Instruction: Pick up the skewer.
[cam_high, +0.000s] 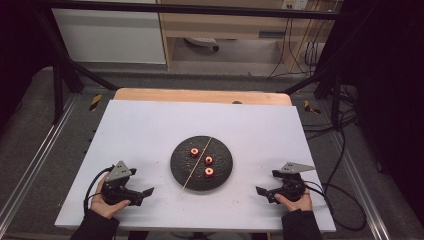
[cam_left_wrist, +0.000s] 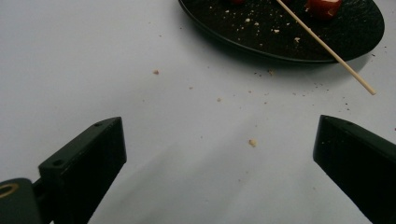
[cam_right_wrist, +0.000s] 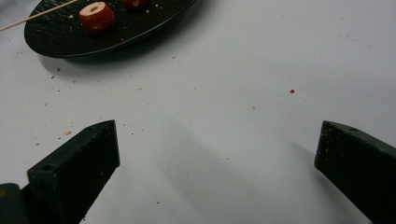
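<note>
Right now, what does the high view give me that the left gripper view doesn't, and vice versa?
High view alone: both hands, the left gripper and right gripper open on either side, the whole black plate, three red pieces, the table's wooden far edge.
Left gripper view alone: crumbs on the white surface, its own fingers wide apart.
Shared: plate, wooden skewer overhanging its rim.

Three red pieces (cam_high: 208, 160), wooden skewer (cam_high: 197, 163), on black plate (cam_high: 177, 162)

fingers apart, empty | black plate (cam_left_wrist: 299, 44) ahead | skewer (cam_left_wrist: 327, 46) across rim
</note>
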